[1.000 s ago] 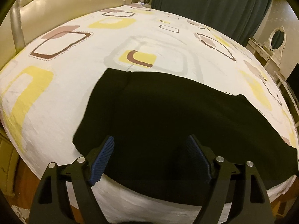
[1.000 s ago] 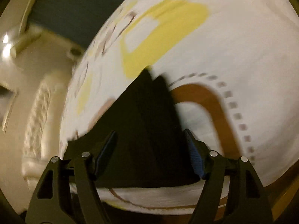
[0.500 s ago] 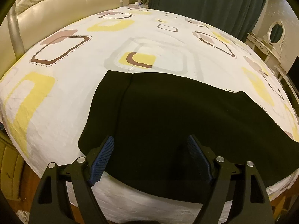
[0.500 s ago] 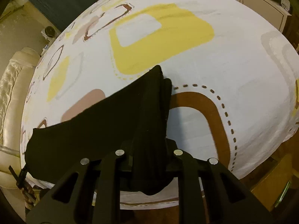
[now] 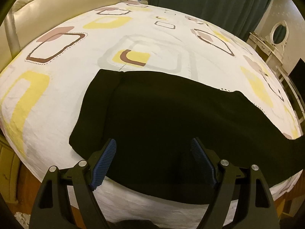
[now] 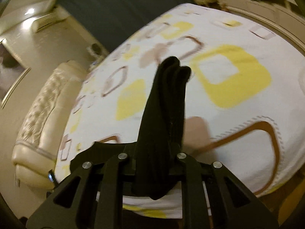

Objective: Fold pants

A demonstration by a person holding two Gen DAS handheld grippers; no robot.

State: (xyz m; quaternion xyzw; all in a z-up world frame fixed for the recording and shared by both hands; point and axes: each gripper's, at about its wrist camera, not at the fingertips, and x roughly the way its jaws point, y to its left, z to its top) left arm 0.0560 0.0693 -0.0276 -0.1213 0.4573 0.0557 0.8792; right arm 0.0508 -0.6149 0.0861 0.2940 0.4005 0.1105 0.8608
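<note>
Black pants (image 5: 162, 118) lie flat across the near side of the bed (image 5: 57, 99), waistband end at the left, legs running off to the right. My left gripper (image 5: 153, 152) is open, its blue-padded fingers (image 5: 106, 156) hovering over the pants' near edge, holding nothing. My right gripper (image 6: 152, 152) is shut on the bunched leg end of the pants (image 6: 165, 106), which stands up from the jaws, lifted above the bed.
The bed sheet (image 6: 228, 80) is white with yellow and brown squares. A cream padded headboard (image 5: 63, 2) is at the left. Dark curtains (image 5: 209, 2) hang behind the bed. A white vanity with an oval mirror (image 5: 278, 32) stands at the right.
My right gripper closed on the pant leg end and lifted it off the bed, swinging upward. My left gripper stayed open over the pants, shifting only slightly.
</note>
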